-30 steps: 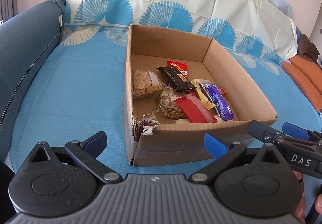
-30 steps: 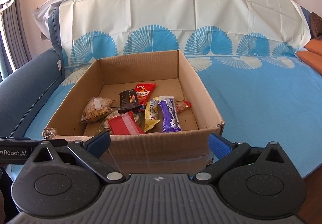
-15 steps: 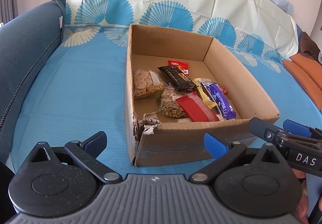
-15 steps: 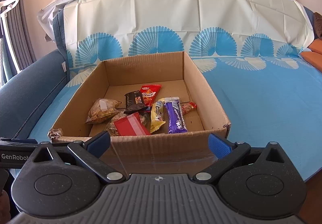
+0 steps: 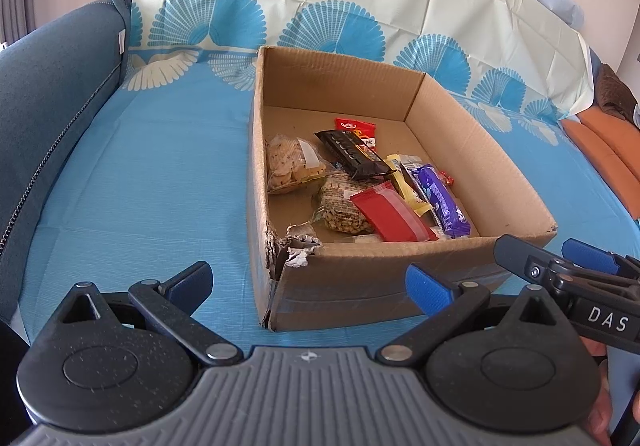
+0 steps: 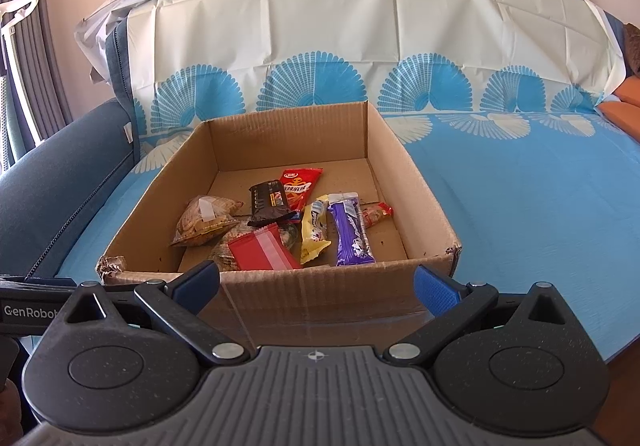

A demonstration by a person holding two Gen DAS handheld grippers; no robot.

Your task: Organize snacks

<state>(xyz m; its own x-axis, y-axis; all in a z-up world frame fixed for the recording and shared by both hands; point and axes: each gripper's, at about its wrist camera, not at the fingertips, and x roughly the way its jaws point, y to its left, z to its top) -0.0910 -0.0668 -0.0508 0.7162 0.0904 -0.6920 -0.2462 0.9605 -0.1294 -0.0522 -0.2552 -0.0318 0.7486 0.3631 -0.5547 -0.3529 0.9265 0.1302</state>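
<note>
Ahead of both tongs: cardboard box (image 6: 320, 286) on the bed, snacks inside.
Purple bar (image 6: 352, 234): long axis runs away from right tongs (image 6: 316, 278), nearer them.
Left tongs (image 5: 308, 282): released, empty.
Right tongs: released, empty.

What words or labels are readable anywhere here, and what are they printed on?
"DAS": white letters on the right gripper, seen from the left wrist.
"GenRobo", cut off: on the left gripper's body at the right wrist view's left edge.
Print on the purple bar, black packet and red pouch: too small to read.
</note>
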